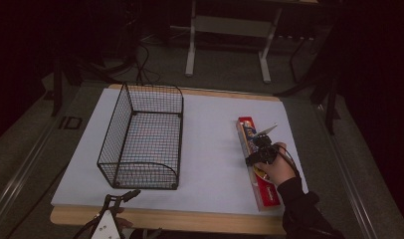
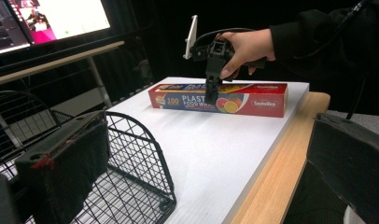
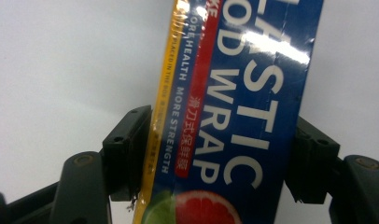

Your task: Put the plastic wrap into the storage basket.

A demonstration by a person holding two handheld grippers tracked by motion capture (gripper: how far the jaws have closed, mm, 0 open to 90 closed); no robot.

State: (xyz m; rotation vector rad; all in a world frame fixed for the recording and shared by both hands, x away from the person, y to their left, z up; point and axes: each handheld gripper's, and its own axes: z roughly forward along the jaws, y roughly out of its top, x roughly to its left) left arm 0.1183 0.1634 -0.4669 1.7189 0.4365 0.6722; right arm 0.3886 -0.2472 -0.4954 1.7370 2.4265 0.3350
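A: The plastic food wrap box (image 3: 234, 116) looks like printed cardboard with a glossy coat; light glares off its upper right in the right gripper view.

B: And the jaws beside it?

A: The right gripper (image 3: 220, 163) is matt black plastic with small screws. The left gripper (image 2: 215, 168) has dull, rough black pads.

B: The basket?

A: The wire basket (image 1: 140, 139), left of centre in the high view, is thin black metal mesh. The white board (image 1: 210, 149) is smooth and matt, and the wooden table edge (image 2: 276, 177) looks pale and satin.
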